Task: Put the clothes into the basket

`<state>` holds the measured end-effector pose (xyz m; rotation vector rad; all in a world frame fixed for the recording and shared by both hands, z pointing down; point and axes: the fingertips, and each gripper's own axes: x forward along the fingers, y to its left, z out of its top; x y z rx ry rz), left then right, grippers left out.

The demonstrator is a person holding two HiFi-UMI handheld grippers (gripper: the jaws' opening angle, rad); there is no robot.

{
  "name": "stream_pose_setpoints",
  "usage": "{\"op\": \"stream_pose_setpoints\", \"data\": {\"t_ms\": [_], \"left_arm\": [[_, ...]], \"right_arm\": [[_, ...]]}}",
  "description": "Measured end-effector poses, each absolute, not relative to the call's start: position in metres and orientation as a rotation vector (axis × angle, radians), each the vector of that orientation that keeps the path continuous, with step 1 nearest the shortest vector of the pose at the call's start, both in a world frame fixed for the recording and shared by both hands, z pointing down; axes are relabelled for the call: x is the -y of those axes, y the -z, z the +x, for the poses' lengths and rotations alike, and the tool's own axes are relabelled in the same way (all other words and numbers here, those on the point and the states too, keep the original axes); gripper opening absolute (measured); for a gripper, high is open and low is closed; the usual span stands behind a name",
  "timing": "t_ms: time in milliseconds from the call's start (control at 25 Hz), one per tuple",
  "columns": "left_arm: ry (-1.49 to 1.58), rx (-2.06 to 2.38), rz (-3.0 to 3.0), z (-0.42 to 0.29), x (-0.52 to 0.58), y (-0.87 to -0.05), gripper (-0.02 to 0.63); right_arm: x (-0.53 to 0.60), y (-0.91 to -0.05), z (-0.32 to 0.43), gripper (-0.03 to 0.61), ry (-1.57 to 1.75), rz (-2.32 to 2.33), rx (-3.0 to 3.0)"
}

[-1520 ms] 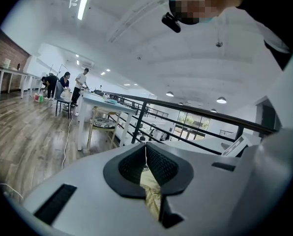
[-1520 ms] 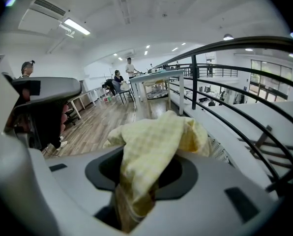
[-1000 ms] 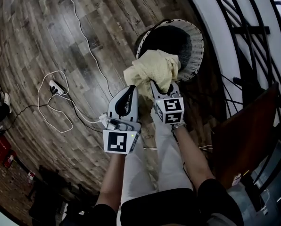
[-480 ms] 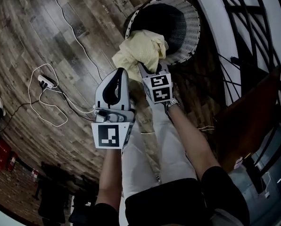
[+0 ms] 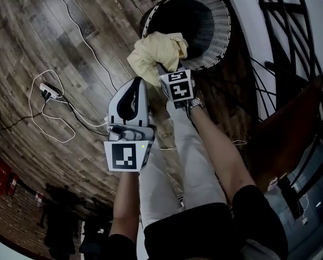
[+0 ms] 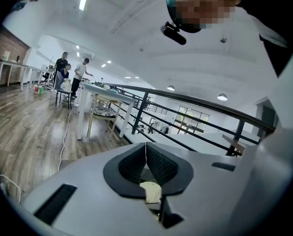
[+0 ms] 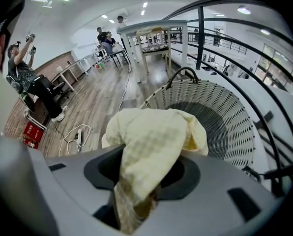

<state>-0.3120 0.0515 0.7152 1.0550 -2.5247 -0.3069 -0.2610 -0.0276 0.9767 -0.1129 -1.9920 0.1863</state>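
A pale yellow checked cloth (image 5: 156, 50) hangs bunched from my right gripper (image 5: 164, 69), which is shut on it and points steeply down. The bundle hovers over the near rim of the white woven basket (image 5: 218, 42), whose dark inside looks empty. In the right gripper view the cloth (image 7: 151, 136) fills the jaws and drapes forward, with the basket (image 7: 220, 112) just beyond and to the right. My left gripper (image 5: 135, 83) is held beside the right one, its jaws together, nothing gripped. In the left gripper view the tips (image 6: 145, 149) meet, pointing out toward a railing.
A power strip with white cable (image 5: 47, 93) lies on the wooden floor to the left. A black railing (image 5: 280, 31) and a brown panel (image 5: 280, 140) stand right of the basket. People (image 7: 28, 77) and tables are farther off.
My right gripper has sunk with the cloth, which now sits closer to the basket's rim. The left gripper has hardly moved.
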Motion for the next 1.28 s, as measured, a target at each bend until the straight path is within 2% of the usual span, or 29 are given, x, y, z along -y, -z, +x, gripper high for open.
{"op": "stream_pose_setpoints", "data": {"t_ms": [840,1280], "left_arm": [[0.266,2.468,1.01,-0.303,-0.065,-0.74,0.014],[0.277,2.482,0.993,-0.296,-0.071,-0.735,0.014]], "right_arm": [[0.037,-1.021,-0.238,0.213,-0.208,-0.077,1.863],[0.046,-1.013,-0.231,0.352,-0.175,-0.034,1.891]]}}
